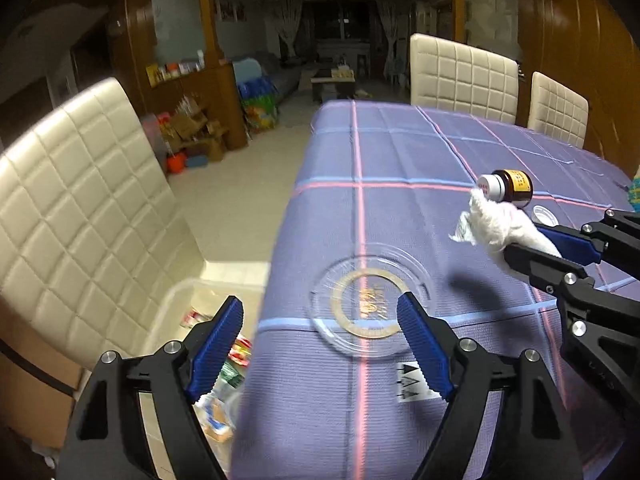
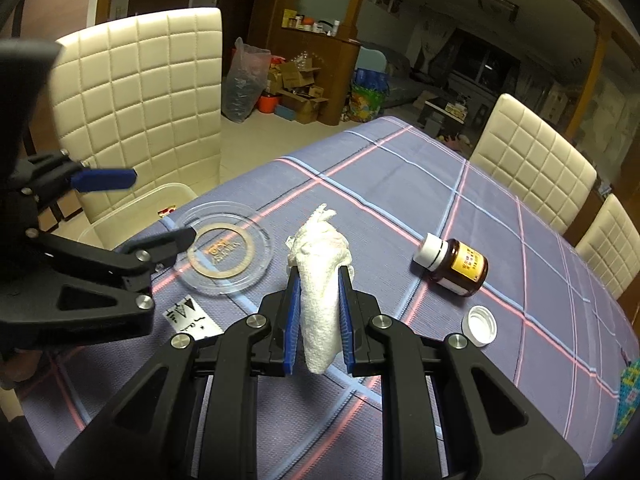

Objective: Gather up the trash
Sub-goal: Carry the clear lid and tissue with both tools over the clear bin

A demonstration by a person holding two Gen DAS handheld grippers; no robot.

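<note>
My right gripper is shut on a crumpled white tissue, which it holds above the purple checked tablecloth. The left wrist view shows the same tissue in the right gripper. My left gripper is open with nothing between its fingers, at the table's left edge just in front of a clear round plastic lid. A brown bottle with a white cap lies on its side, with a loose white cap near it. A small printed paper slip lies by the lid.
A translucent plastic bin holding wrappers stands on the floor beside the table, under my left gripper's left finger. A cream quilted chair stands behind the bin, and two more chairs line the far side. A knitted item lies at the right edge.
</note>
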